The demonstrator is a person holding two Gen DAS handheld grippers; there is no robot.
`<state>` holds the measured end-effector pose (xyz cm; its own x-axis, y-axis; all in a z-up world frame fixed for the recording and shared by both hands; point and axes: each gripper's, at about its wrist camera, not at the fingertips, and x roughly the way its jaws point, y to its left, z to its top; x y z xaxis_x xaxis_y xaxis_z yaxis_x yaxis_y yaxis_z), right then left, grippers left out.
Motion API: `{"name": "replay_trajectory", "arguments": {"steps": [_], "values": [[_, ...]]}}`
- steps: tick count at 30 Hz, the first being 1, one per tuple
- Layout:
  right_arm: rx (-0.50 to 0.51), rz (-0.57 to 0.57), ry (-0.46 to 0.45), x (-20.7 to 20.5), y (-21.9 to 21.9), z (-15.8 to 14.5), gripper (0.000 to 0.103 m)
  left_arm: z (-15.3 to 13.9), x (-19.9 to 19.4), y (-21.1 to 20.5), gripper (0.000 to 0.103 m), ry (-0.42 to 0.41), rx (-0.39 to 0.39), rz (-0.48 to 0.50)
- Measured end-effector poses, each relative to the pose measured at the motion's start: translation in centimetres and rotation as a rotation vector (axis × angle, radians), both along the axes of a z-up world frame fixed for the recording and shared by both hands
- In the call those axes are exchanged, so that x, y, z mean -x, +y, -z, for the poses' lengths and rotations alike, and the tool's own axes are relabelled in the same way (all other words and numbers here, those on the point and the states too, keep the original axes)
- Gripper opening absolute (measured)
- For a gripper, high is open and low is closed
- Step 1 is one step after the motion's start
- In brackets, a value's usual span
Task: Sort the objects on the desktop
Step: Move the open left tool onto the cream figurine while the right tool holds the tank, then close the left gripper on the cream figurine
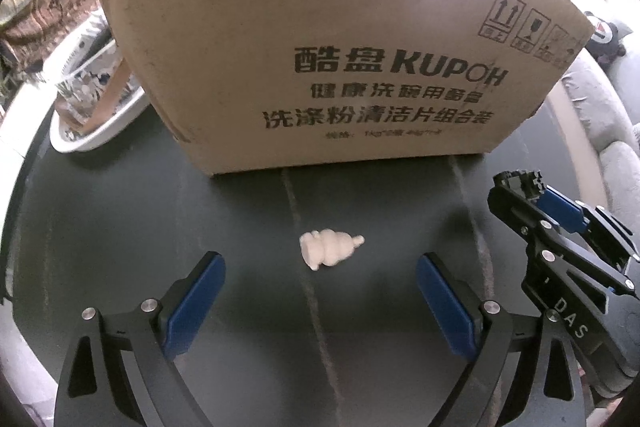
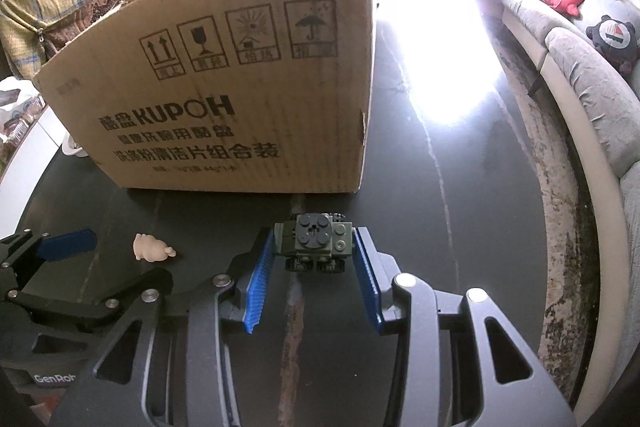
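Observation:
A small white figurine point(image 1: 330, 249) lies on its side on the dark table point(image 1: 140, 211), just ahead of my left gripper point(image 1: 320, 267), which is open with its blue pads wide on either side of it. My right gripper point(image 2: 316, 241) is shut on a grey-green brick-built toy vehicle point(image 2: 314, 239), held just above the table in front of the cardboard box point(image 2: 224, 87). In the left wrist view the right gripper point(image 1: 524, 187) comes in from the right with the dark toy point(image 1: 520, 181) at its tip. The figurine point(image 2: 150, 247) lies left of it, beside the left gripper's fingers point(image 2: 68, 243).
The tall printed cardboard box point(image 1: 320, 47) stands across the back of the table. A patterned white bowl point(image 1: 92, 99) sits to its left. A grey sofa point(image 2: 580, 67) with plush toys curves along the right, past the table's worn edge point(image 2: 560, 227).

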<state>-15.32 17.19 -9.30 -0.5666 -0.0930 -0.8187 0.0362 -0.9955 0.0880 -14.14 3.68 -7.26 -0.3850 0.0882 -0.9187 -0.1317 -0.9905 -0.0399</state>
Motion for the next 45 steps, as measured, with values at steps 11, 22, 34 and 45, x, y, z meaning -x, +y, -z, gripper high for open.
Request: {"name": "replay_trajectory", "arguments": {"steps": [11, 22, 34, 45], "values": [[0.006, -0.008, -0.016, 0.5, 0.1, 0.8, 0.037, 0.8, 0.2, -0.9, 0.091, 0.020, -0.019, -0.044], [0.017, -0.034, -0.016, 0.7, -0.8, 1.6, 0.037, 1.6, 0.2, -0.1, 0.054, -0.008, 0.015, 0.041], [0.026, -0.034, -0.021, 0.6, -0.1, 1.7, 0.037, 2.2, -0.1, 0.1, 0.034, 0.009, 0.047, 0.115], [0.025, -0.030, -0.025, 0.7, 0.0, 1.9, 0.037, 1.4, -0.3, -1.3, 0.027, 0.079, 0.055, 0.105]]}}
